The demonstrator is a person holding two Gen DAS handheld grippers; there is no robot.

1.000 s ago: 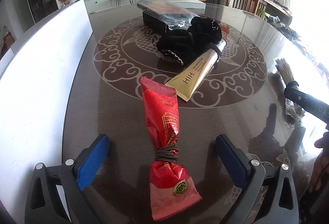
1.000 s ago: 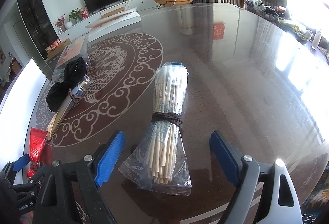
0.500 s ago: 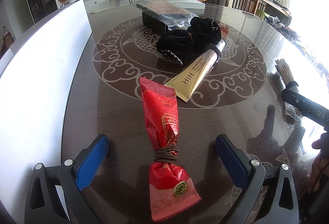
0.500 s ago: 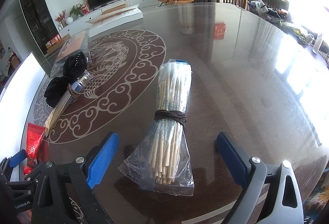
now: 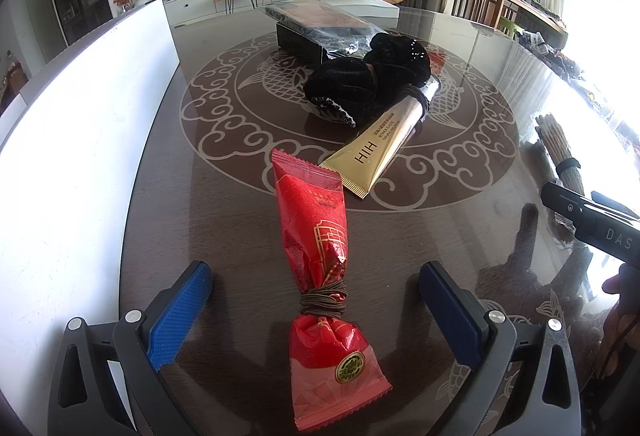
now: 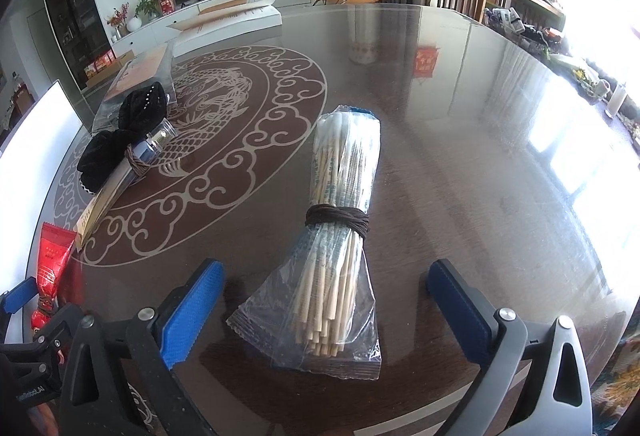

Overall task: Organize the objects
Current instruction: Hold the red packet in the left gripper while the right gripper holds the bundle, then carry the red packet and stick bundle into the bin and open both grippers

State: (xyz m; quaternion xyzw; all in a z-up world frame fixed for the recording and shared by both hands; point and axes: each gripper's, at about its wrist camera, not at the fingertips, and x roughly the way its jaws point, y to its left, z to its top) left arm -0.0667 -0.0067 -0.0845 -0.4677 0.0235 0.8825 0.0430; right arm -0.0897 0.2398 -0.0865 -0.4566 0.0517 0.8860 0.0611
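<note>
In front of our right gripper point(image 6: 324, 296) lies the bag of bamboo skewers point(image 6: 340, 232), one clear bundle cinched near its middle by a brown elastic band point(image 6: 338, 220), flat on the glossy worktop point(image 6: 480, 156). Its near, fanned end sits between our jaws, which are opening wide and touch nothing. In front of our left gripper point(image 5: 316, 300) lies one red snack packet point(image 5: 320, 256), also tied with a brown band, its near end between open jaws that stand clear of it.

Farther off, toward the middle of the worktop's scroll pattern, rest one gold cosmetic tube point(image 5: 384, 140) with a band around its far end, one black velvet hair bow point(image 5: 368, 76) just beyond it and overlapping it, and one flat black box in plastic wrap point(image 5: 316, 28) at the far side. A white board point(image 5: 80, 156) runs along the left edge.

We judge the risks this way: the skewer bag is slick and loose at its near end, so closing there may pinch only film and let the sticks slide out. The worktop is polished, so a jaw that nudges either bundle could skate it aside. Our two grippers sit near each other, so a careless reach could knock them together.
</note>
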